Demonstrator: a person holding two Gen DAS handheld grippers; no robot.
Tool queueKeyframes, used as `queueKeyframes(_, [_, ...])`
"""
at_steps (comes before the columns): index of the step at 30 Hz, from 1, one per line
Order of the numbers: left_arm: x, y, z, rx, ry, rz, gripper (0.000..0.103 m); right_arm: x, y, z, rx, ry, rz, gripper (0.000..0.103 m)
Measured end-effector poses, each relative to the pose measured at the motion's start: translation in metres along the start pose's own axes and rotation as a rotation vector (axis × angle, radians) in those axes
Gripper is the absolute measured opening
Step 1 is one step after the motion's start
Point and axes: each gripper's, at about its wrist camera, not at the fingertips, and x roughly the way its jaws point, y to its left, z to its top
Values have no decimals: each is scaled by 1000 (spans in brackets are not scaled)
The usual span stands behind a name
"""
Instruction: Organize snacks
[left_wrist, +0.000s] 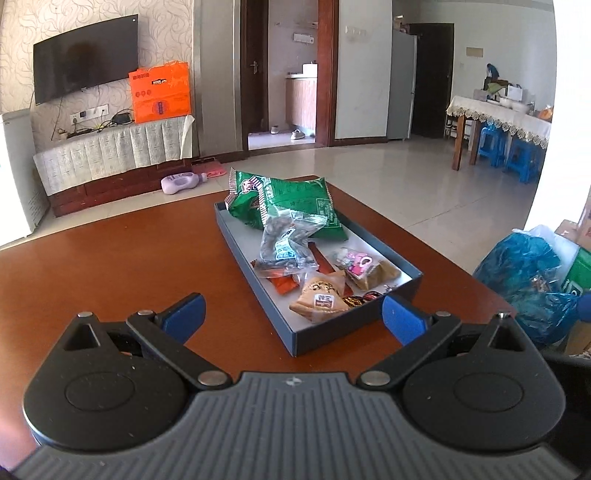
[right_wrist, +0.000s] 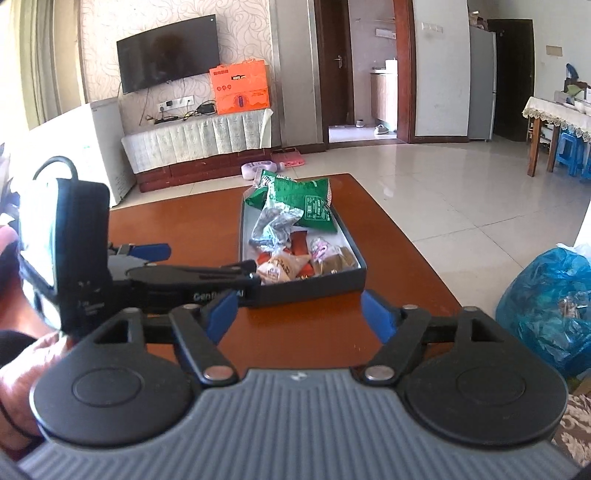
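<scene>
While the snacks (left_wrist: 295, 254) already lie heaped in the box (left_wrist: 258, 291) on the worktop (left_wrist: 110, 258), I hold both grippers, left (left_wrist: 291, 317) and right (right_wrist: 299, 314), open and empty near it; a careless reach could push the light box.

Reddish-brown wooden table (left_wrist: 110, 258), dark shallow box (left_wrist: 258, 291) of snacks resting on it

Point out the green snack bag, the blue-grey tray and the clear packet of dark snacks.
green snack bag (left_wrist: 295, 201), left wrist view, middle of its printed face.
blue-grey tray (left_wrist: 325, 338), left wrist view, its near outer wall.
clear packet of dark snacks (left_wrist: 284, 245), left wrist view, its label area.
</scene>
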Motion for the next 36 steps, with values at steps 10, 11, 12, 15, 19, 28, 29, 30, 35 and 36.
queueKeyframes(10, [-26,1,-13,19,0,27,103,-22,16,-12,-79,29,-5,79])
queueKeyframes(11, [-27,1,-13,19,2,26,103,-23,18,-13,-86,29,-3,79])
queueKeyframes(12, [-29,1,-14,21,1,26,103,-24,20,-14,-92,29,0,79])
queueKeyframes(15, [-32,-2,-15,40,-1,28,103,-23,24,-16,-105,39,4,79])
queueKeyframes(19, [-32,-4,-15,57,6,18,103,-21,26,-18,-117,51,-2,79])
queueKeyframes(28, [-35,-2,-14,49,-11,29,103,-13,23,-19,-151,60,-18,79])
queueKeyframes(29, [-36,-2,-14,49,-12,32,103,-11,22,-19,-158,64,-17,79])
queueKeyframes(30, [-36,-2,-14,49,-12,35,103,-9,22,-19,-163,67,-22,79])
queueKeyframes(35, [-37,5,-17,46,-7,57,103,-2,17,-19,-178,73,-25,79])
queueKeyframes(36, [-37,7,-17,45,-5,63,103,0,16,-19,-178,78,-27,79])
